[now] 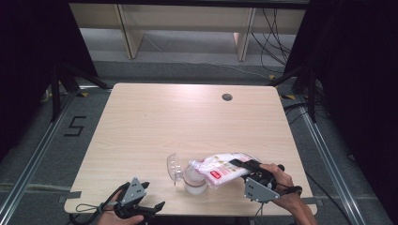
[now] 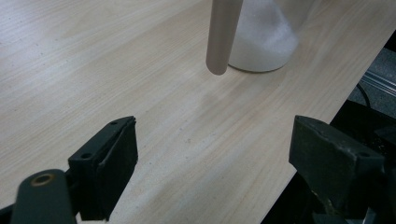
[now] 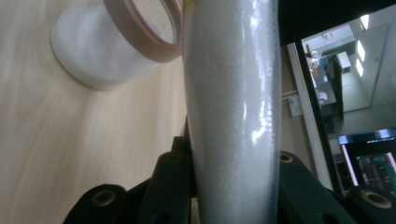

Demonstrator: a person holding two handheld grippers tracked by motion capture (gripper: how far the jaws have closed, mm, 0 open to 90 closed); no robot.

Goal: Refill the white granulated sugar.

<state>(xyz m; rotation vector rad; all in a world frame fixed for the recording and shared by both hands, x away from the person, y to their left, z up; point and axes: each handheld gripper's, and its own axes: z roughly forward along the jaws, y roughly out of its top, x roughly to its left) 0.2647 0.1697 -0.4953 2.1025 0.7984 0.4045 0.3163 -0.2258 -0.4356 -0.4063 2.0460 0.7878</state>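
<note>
A clear bag of white grains (image 1: 220,169) with a red label lies tilted over a glass jar (image 1: 195,181), its mouth at the jar's rim. My right gripper (image 1: 239,165) is shut on the bag's rear half. In the right gripper view the bag (image 3: 233,107) fills the gap between the jaws, and the jar (image 3: 102,51) with its brownish seal ring (image 3: 144,32) holds white grains. The jar's hinged lid (image 1: 174,168) stands open to the left. My left gripper (image 1: 154,195) rests at the table's front edge, open, with nothing between its jaws (image 2: 219,154); the jar (image 2: 264,42) stands ahead of it.
The light wooden table (image 1: 187,117) has a round cable hole (image 1: 227,97) at the back right. Bare tabletop stretches behind and left of the jar. Dark curtains flank the table, and cables lie on the floor at the right.
</note>
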